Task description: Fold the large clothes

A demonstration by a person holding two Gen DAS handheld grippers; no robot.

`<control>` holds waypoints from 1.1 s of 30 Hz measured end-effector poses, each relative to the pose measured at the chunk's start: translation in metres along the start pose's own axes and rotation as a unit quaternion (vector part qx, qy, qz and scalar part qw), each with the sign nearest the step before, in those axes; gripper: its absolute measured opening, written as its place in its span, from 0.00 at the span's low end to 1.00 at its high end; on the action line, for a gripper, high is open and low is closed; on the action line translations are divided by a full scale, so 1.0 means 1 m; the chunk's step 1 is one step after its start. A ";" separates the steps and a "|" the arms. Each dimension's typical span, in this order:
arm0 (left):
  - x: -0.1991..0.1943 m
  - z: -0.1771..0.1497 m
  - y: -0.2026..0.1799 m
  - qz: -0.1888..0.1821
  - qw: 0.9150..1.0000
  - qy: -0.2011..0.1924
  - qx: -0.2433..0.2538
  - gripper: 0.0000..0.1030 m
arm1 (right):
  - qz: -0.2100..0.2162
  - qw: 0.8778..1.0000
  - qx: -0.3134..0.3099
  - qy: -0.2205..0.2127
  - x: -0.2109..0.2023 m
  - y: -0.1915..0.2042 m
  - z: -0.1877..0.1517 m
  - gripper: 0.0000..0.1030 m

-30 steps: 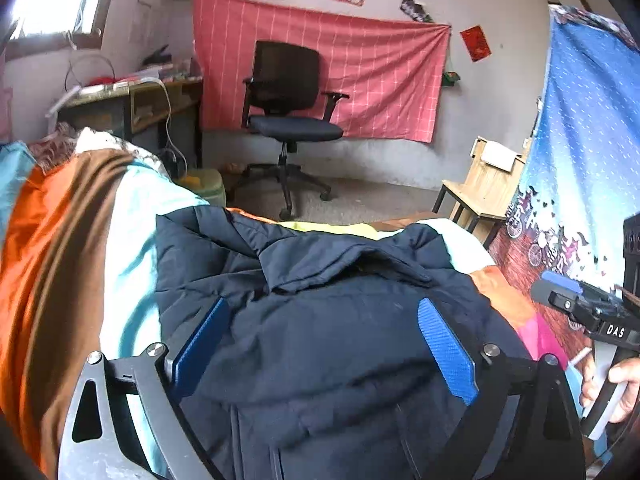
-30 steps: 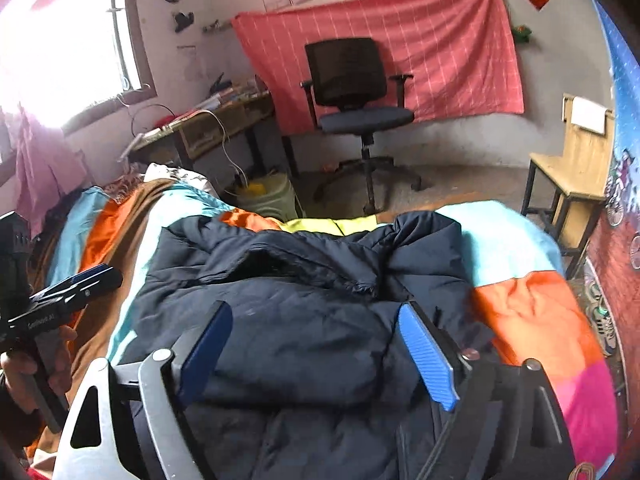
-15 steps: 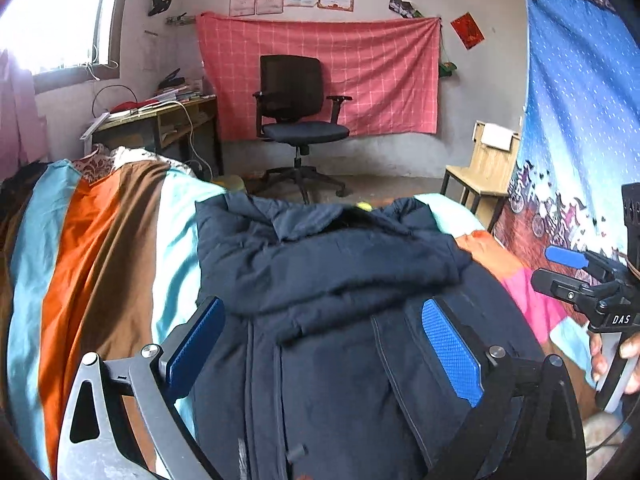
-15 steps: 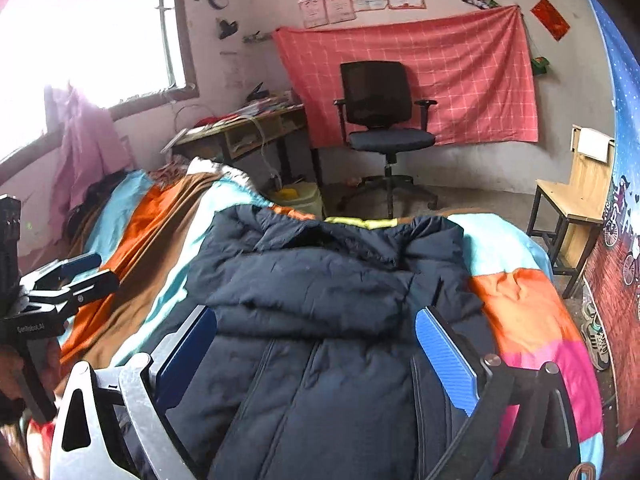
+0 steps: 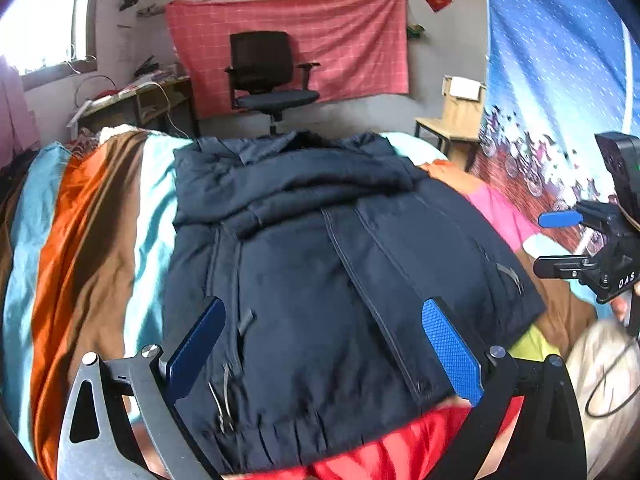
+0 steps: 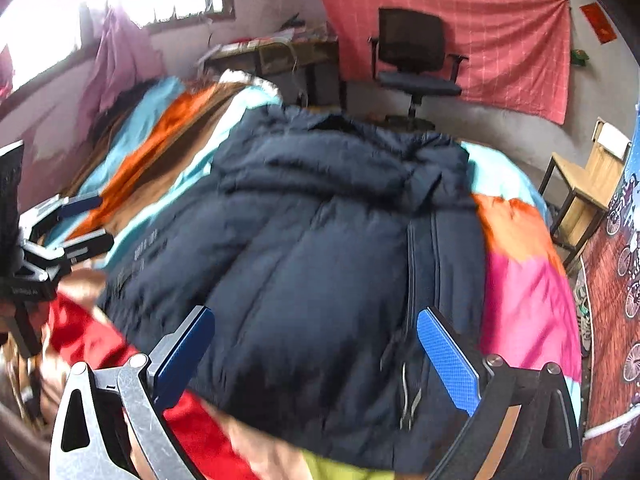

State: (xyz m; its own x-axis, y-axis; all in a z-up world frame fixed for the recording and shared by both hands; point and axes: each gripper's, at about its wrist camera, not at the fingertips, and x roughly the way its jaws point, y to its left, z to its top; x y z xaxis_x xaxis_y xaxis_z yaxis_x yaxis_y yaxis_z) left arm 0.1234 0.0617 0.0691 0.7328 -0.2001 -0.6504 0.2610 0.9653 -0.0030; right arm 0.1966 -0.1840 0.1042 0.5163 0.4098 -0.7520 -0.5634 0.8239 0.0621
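Left gripper (image 5: 324,354): I see my blue-padded fingers spread wide above the hem of the jacket, nothing between them, pads clear of the cloth.
Right gripper (image 6: 316,360): my jaws have just been opening and now stand fully apart over the jacket's lower right part; nothing is pinched.
Task thing: a large dark navy padded jacket (image 5: 320,264) lies front up on the bed, zipper closed.
Long axis: it runs from me toward the far wall; hem nearest me, collar and bunched hood at the far end, pointing at the black office chair (image 5: 268,76).
Underneath: a striped bedspread (image 5: 92,220) of orange, brown and turquoise bands, with pink and orange patches on the right.
Near edge: red cloth (image 5: 404,448) shows just below the hem.
Far wall: a pink checked cloth (image 5: 352,36) hangs behind the chair.
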 end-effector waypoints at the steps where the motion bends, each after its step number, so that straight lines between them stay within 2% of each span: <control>1: 0.001 -0.006 0.001 -0.005 1.000 0.007 0.002 0.94 | 0.000 1.000 -0.007 0.010 0.001 0.001 -0.006 0.99; 8: 0.009 -0.052 -0.005 -0.004 0.997 0.063 0.035 0.94 | -0.002 0.996 -0.055 0.077 0.014 0.010 -0.041 0.99; 13: 0.021 -0.082 0.000 0.005 0.993 0.108 0.044 0.94 | -0.005 0.987 -0.085 0.134 0.034 0.016 -0.059 0.99; 16: 0.025 -0.093 0.004 0.011 0.991 0.126 0.051 0.94 | -0.012 0.980 -0.097 0.173 0.050 0.017 -0.070 0.99; 23: 0.034 -0.110 0.009 0.031 0.986 0.155 0.060 0.94 | -0.025 0.968 -0.104 0.228 0.072 0.015 -0.081 0.99; 26: 0.042 -0.118 0.009 0.041 0.983 0.164 0.076 0.94 | -0.031 0.960 -0.121 0.252 0.082 0.015 -0.086 0.99; 28: 0.048 -0.124 0.010 0.047 0.981 0.166 0.085 0.94 | -0.044 0.951 -0.158 0.260 0.090 0.016 -0.087 0.99; 30: 0.053 -0.129 0.008 0.061 0.979 0.167 0.100 0.94 | -0.065 0.940 -0.212 0.259 0.096 0.025 -0.092 0.99; 33: 0.055 -0.134 0.002 0.091 0.976 0.158 0.123 0.94 | -0.096 0.915 -0.298 0.255 0.105 0.039 -0.105 0.99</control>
State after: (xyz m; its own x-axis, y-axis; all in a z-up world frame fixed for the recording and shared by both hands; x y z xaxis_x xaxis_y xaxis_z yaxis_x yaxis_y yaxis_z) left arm 0.0807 0.0754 -0.0684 0.5613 0.0695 -0.8247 0.3168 0.9025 0.2917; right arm 0.1612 -0.1501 -0.0413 0.3596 -0.0804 -0.9296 -0.8241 0.4399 -0.3568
